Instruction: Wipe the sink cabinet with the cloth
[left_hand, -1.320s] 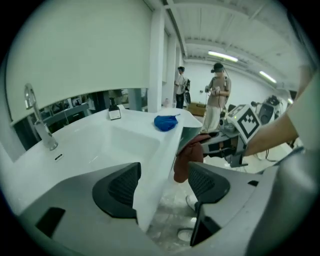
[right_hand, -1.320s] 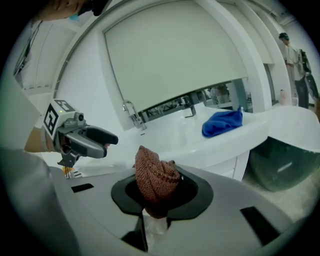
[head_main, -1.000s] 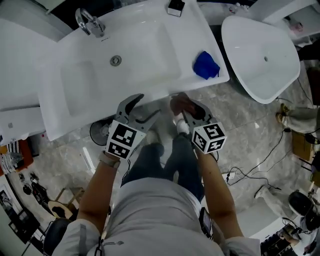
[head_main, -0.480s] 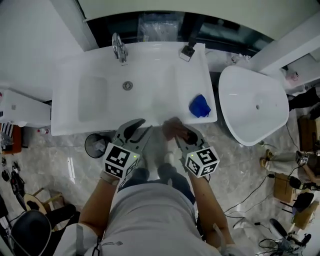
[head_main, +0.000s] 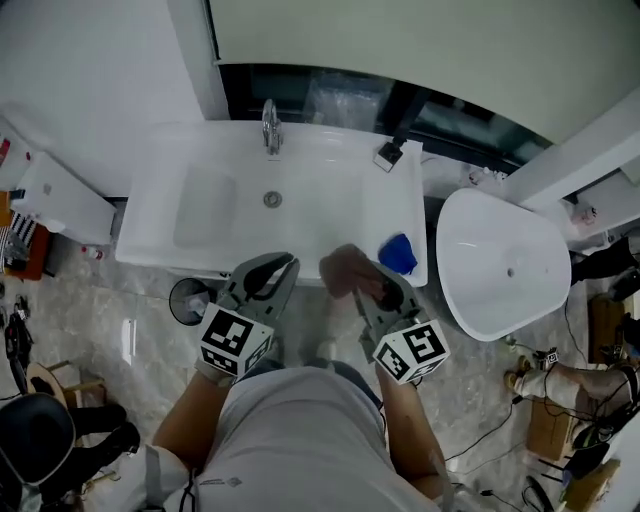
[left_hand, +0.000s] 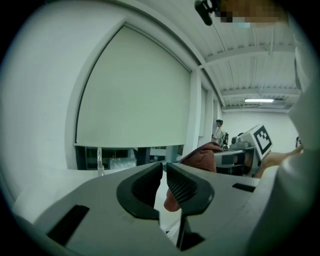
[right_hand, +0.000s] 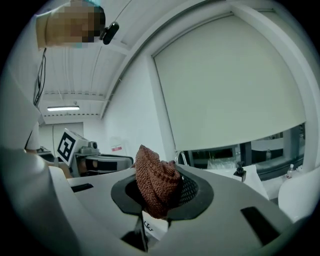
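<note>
The white sink cabinet (head_main: 330, 215) with its tap (head_main: 270, 125) lies ahead of me in the head view. My right gripper (head_main: 368, 283) is shut on a bunched brown knitted cloth (head_main: 345, 268), just in front of the sink's near edge. In the right gripper view the cloth (right_hand: 155, 177) fills the gripper (right_hand: 159, 189) between the pads and sticks up above them. My left gripper (head_main: 283, 264) hangs beside it to the left. Its jaws have just been closing and now stand almost together, and the left gripper (left_hand: 164, 172) holds nothing.
A blue object (head_main: 398, 254) lies on the sink top's right end, and a small black and white item (head_main: 389, 153) sits at its back right. A white oval fixture (head_main: 500, 265) stands to the right. A dark round bin (head_main: 187, 297) sits below the sink's left.
Both grippers have risen in front of the sink, and the head view now takes in the wall behind. The left jaws went from wide apart to nearly together. The brown cloth stayed in the right gripper.
</note>
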